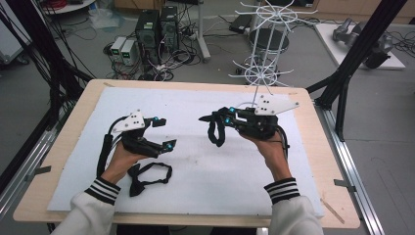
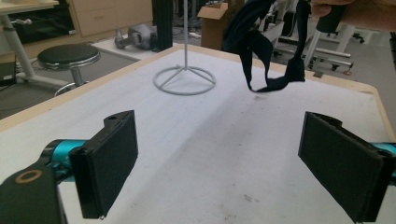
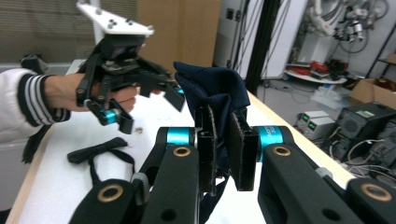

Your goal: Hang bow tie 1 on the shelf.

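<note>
My right gripper [image 1: 221,116] is shut on a dark navy bow tie [image 1: 215,133], whose strap hangs in a loop just above the white mat. In the right gripper view the cloth [image 3: 212,91] bunches up between the closed pads [image 3: 206,149]. The left gripper view has the same tie [image 2: 261,56] dangling ahead. My left gripper [image 1: 164,133] stands open to the left of it, with nothing between its wide-apart pads [image 2: 109,163]. A second dark bow tie [image 1: 147,176] lies flat on the mat by my left wrist and also appears as a bow tie [image 3: 98,149] in the right gripper view.
A white wire display stand [image 1: 266,49] rises at the mat's far edge, its ring base [image 2: 184,80] on the table. The white mat [image 1: 205,166] covers most of the wooden table [image 1: 313,147]. Computers and cables sit on the floor beyond.
</note>
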A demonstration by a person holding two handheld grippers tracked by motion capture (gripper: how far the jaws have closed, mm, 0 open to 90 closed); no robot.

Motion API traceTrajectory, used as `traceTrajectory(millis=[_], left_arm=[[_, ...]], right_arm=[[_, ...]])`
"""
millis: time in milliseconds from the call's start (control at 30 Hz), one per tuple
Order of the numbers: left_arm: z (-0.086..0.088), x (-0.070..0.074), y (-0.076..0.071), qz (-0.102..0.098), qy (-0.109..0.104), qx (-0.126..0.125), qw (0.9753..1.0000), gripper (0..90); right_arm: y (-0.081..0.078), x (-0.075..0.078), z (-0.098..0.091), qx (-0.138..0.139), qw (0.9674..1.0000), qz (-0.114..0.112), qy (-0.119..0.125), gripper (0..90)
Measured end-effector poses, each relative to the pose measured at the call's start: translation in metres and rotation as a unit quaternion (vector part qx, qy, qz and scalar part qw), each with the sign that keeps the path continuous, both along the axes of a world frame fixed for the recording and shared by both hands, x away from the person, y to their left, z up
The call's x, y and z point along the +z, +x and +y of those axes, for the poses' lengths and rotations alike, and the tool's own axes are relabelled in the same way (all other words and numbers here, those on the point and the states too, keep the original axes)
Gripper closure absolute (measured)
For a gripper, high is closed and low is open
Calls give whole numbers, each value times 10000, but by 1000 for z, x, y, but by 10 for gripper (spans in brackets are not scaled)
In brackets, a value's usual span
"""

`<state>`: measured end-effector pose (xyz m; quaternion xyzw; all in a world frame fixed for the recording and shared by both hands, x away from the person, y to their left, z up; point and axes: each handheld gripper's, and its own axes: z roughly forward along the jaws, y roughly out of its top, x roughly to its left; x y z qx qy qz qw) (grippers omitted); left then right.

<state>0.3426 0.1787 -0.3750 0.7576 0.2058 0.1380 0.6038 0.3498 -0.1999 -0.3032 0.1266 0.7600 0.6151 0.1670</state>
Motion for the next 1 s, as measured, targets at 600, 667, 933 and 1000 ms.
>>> traceTrajectory(millis=[600,667,933,1000], left_arm=[[37,-9,-25,-245,-328,376,9985,124],[39,-11,-27,-272,-328,417,9982,124],[51,-21,-34,-288,-547,615,9962,124],[53,-22,-35,-299,-555,645,9959,124]], right_arm=[[6,11,-20,-658,9970,-147,369,833],[7,14,-22,-780,9960,-196,396,833],[13,25,-30,-987,9935,-282,496,833],[15,27,-31,-1027,9929,-280,532,833]])
